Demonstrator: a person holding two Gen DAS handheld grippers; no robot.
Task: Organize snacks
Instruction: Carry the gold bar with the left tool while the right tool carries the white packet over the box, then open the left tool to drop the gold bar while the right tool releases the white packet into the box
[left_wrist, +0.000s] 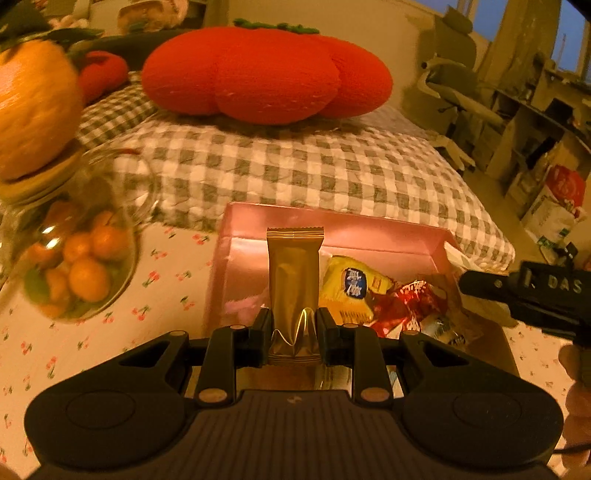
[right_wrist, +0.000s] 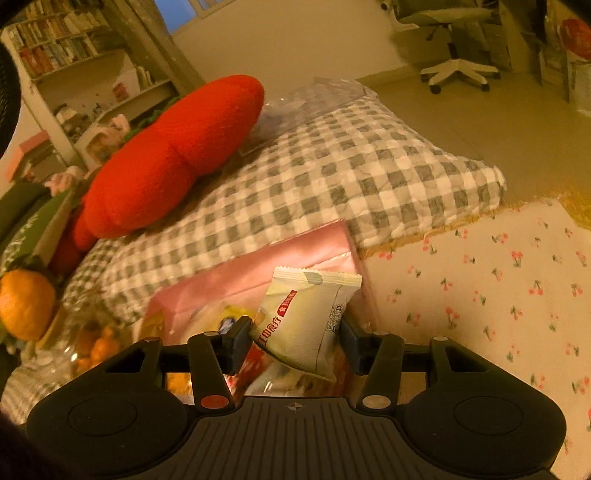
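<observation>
Bedding in grey-and-white check, the quilt (left_wrist: 295, 166), fills the upper half of both views, with the red cushion (left_wrist: 266, 74) lying on it toward 12 o'clock from the left wrist and toward 10 o'clock from the right wrist. Nearer the cameras is the cherry-print cloth (left_wrist: 166, 288), spreading to 3 o'clock in the right view. The pink box (left_wrist: 332, 229) sits on that cloth against the quilt's edge, just ahead of both grippers; a yellow packet (left_wrist: 351, 286) and a red wrapper (left_wrist: 410, 306) lie inside it at about 2 o'clock of the left fingers. At 9 o'clock in the left view stands a glass jar (left_wrist: 77, 269) of small oranges, blurred, with a big orange (left_wrist: 33, 107) above it at 10 o'clock. The left gripper (left_wrist: 294, 328) is clamped narrow on the crumpled lower end of the gold bar (left_wrist: 294, 273), which stands upright over the box. The right gripper (right_wrist: 295, 336), jaws at middling width, grips the white packet (right_wrist: 306, 321) by its sides, tilted, over the box's near right corner; its black body shows at 3 o'clock in the left view.
</observation>
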